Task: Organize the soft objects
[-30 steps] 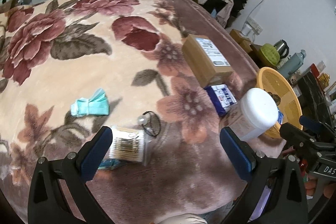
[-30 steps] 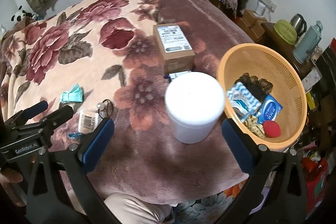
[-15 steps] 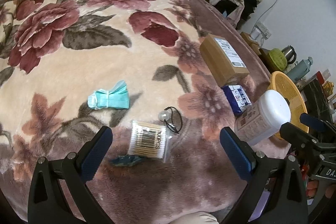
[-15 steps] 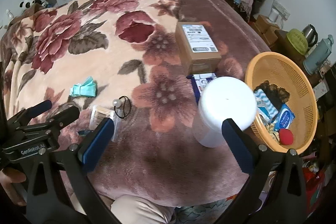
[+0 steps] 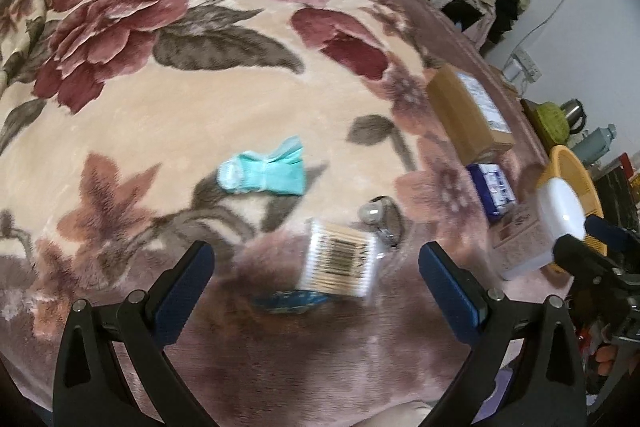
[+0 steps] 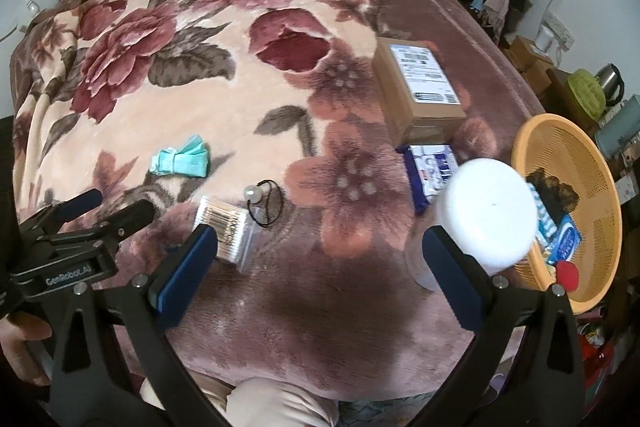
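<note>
On a floral blanket (image 5: 200,107) lie a teal folded mask (image 5: 266,171), a clear pack of cotton swabs (image 5: 340,263), a small blue packet (image 5: 290,301) under its near edge, a black hair tie with a pearl (image 5: 378,217) and a blue tissue pack (image 5: 494,189). My left gripper (image 5: 316,291) is open and empty above the swabs. My right gripper (image 6: 320,267) is open and empty over the blanket's near edge; the mask (image 6: 182,161), swabs (image 6: 224,227) and hair tie (image 6: 264,201) lie ahead of it. The orange basket (image 6: 592,163) at right holds several soft packets.
A white-lidded jar (image 6: 490,211) stands by the basket, just beyond my right finger. A cardboard box (image 6: 420,91) lies behind the tissue pack (image 6: 432,171). Clothes, a kettle and a thermos are off the bed at right. The left gripper's body (image 6: 76,247) shows at lower left.
Both grippers have pulled back and swung left, so the mask, swabs and hair tie sit more central. The jar has shifted to the right of both views. Nothing was picked up.
</note>
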Tool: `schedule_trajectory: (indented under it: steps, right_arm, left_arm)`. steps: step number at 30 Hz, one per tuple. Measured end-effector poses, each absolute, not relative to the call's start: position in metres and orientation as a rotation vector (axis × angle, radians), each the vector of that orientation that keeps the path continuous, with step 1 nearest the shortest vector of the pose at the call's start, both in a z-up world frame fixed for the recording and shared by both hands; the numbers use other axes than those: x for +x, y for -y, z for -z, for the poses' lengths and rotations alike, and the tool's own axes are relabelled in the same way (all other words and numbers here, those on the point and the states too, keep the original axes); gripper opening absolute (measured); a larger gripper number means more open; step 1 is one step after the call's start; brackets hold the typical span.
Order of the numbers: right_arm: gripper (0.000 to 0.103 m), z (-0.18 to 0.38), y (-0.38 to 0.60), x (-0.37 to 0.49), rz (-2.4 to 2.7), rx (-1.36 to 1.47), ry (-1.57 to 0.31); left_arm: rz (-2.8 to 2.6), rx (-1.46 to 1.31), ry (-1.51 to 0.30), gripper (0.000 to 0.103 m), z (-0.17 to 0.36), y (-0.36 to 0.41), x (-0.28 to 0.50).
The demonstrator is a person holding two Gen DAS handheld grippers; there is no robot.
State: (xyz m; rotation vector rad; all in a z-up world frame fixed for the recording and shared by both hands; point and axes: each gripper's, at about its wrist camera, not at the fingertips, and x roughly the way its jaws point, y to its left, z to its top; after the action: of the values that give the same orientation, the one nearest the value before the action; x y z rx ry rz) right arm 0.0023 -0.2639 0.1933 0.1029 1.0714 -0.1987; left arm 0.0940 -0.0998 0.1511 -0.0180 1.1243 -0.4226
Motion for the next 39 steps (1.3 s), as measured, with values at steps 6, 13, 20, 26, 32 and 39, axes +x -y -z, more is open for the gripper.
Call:
schedule_trajectory:
  steps: [6, 13, 20, 26, 32, 39]
  right_arm:
    - [0.103, -0.179, 0.25, 0.012, 0.16, 0.098, -1.099]
    - [0.103, -0.154, 0.239, 0.019, 0.115, 0.115, -1.144]
    - [0.103, -0.123, 0.237, 0.02, 0.095, 0.136, -1.206]
    - [0.103, -0.104, 0.238, 0.024, 0.085, 0.167, -1.237]
    - [0.103, -0.092, 0.245, 0.025, 0.094, 0.197, -1.249]
    - [0.103, -0.073, 0.247, 0.027, 0.089, 0.239, -1.28]
  left_arm:
    - [0.375, -0.034, -1.176, 0.102, -0.122, 0.08, 0.1]
    - [0.362, -0.01, -1.231, 0.102, -0.085, 0.064, 0.096]
    - [0.408, 0.087, -1.252, 0.101, -0.053, 0.068, 0.079]
    - [0.487, 0.147, -1.237, 0.089, -0.043, 0.09, 0.073]
    - [0.58, 0.254, -1.244, 0.067, -0.029, 0.121, 0.067]
    - [0.569, 0.173, -1.257, 0.038, -0.026, 0.108, 0.073]
